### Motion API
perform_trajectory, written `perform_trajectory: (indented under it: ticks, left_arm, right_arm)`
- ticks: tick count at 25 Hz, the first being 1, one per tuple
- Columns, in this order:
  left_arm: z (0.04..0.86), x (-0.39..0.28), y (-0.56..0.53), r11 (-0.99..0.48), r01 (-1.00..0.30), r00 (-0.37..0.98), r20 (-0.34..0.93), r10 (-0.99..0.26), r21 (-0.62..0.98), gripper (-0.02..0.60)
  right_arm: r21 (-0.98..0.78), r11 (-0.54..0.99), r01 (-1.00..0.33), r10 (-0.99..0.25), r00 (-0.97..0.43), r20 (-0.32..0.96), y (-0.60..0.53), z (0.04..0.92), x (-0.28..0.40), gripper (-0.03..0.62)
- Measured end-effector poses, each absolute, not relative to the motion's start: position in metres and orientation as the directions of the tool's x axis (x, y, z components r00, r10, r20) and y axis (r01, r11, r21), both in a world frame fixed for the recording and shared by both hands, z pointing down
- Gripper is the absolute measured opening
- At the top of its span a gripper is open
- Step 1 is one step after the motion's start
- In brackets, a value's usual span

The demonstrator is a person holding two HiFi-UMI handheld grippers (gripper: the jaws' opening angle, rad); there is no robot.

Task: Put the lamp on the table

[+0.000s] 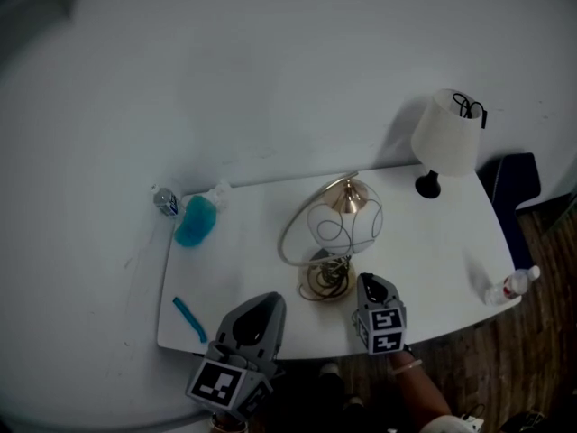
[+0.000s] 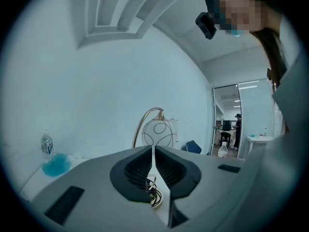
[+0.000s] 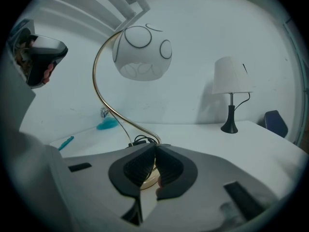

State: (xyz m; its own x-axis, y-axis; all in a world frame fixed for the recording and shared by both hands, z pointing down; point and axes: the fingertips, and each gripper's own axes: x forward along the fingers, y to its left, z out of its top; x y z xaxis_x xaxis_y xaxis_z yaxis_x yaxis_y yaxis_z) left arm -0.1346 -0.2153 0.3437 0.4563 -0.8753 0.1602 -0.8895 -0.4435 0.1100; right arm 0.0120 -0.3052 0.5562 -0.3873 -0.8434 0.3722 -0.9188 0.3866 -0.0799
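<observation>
The white desk (image 1: 451,242) stands against a pale wall. The lamp (image 1: 344,225), a brass arc with a white globe shade marked with dark loops, stands upright on the desk near its middle. Its cord lies coiled on the round base (image 1: 326,280). A smaller table lamp (image 1: 445,133) with a white shade and a black stem stands at the far right corner.

The left tool (image 1: 264,303) hovers over the near edge, short of the lamp's base, with its jaws pressed to a thin slit on nothing. The right tool (image 1: 371,282) is just beside the base, its jaws together and empty.

A blue container (image 1: 196,221) lies at the far left corner, a water bottle (image 1: 510,286) at the right edge, and a blue pen (image 1: 189,318) at the near left.
</observation>
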Motion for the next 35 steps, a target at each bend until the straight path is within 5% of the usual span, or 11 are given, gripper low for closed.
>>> perform_trajectory:
  ticks: [35]
  left_arm:
    - [0.351, -0.109, -0.179, -0.436, -0.883, 0.459, 0.124, -0.88, 0.175, 0.008]
  right_arm:
    - [-0.026, 0.408, -0.913, -0.881, -0.401, 0.252, -0.227, 0.485, 0.038, 0.002]
